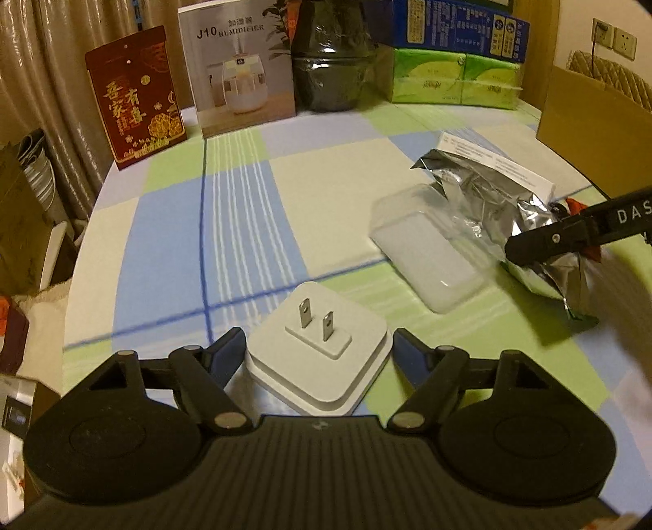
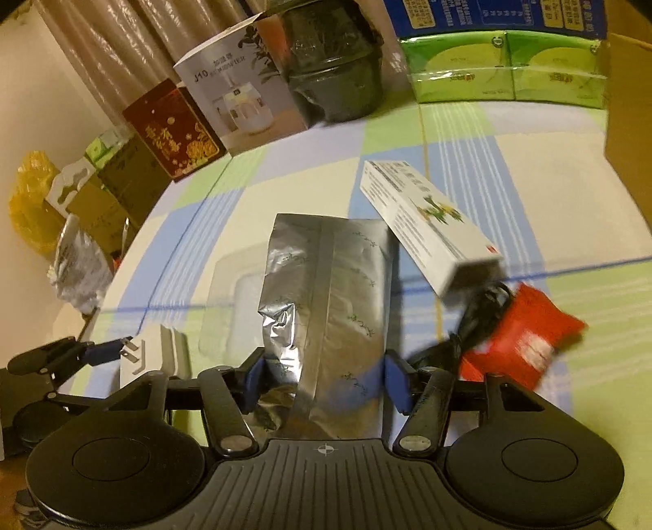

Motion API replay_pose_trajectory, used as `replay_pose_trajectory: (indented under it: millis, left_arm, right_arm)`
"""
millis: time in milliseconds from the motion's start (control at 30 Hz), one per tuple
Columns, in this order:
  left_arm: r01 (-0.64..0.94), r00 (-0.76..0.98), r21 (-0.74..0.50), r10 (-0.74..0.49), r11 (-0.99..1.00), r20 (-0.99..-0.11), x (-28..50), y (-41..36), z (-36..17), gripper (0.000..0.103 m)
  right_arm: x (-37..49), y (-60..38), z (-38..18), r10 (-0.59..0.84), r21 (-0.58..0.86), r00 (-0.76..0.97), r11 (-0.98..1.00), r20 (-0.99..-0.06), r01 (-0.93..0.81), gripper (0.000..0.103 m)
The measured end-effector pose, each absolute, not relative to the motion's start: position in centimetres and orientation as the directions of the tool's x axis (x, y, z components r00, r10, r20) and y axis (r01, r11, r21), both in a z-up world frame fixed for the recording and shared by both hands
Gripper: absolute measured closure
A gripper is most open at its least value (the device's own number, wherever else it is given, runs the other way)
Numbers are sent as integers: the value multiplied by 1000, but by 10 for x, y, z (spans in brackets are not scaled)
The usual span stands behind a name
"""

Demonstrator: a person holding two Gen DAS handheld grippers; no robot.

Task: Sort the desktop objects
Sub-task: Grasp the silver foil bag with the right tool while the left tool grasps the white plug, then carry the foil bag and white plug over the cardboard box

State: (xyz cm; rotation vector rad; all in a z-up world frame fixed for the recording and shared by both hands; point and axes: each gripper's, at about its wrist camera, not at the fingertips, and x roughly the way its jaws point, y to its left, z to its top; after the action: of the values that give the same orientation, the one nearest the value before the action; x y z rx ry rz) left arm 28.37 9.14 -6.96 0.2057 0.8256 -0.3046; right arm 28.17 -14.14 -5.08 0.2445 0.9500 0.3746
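Note:
A white plug adapter (image 1: pixel 326 367) lies prongs-up on the checked tablecloth, between the fingers of my left gripper (image 1: pixel 318 350). Both pads touch its sides. The same adapter (image 2: pixel 157 358) shows at the left of the right wrist view. My right gripper (image 2: pixel 326 379) is shut on a crinkled silver foil bag (image 2: pixel 338 293), pads pressing both edges. A clear plastic box (image 1: pixel 432 252) lies just left of the foil bag (image 1: pixel 489 195). A white carton (image 2: pixel 428 228), a red packet (image 2: pixel 525 342) and a black cable (image 2: pixel 481 310) lie right of the bag.
A cardboard box (image 1: pixel 587 114) stands at the right table edge. Along the back are a red gift box (image 1: pixel 134 98), a humidifier box (image 1: pixel 240 69), a dark wrapped pot (image 1: pixel 330 69), green tissue packs (image 1: pixel 456 77) and a blue carton (image 1: pixel 460 24). Cartons and bags sit beyond the left edge.

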Motion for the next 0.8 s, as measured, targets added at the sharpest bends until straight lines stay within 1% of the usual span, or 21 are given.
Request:
replay_pose_trajectory:
  millis: [333, 500, 800]
  left_arm:
    - [372, 589, 63, -182, 926, -788, 228, 41, -59, 28]
    - [378, 563, 47, -189, 925, -805, 195, 22, -53, 28]
    - [338, 587, 31, -184, 941, -789, 148, -6, -39, 28]
  right_arm:
    - [190, -171, -36, 366, 282, 501, 930, -784, -237, 48]
    - [147, -182, -29, 312, 194, 512, 943, -800, -272, 48]
    - [112, -195, -30, 244, 80, 552, 950, -798, -303, 49]
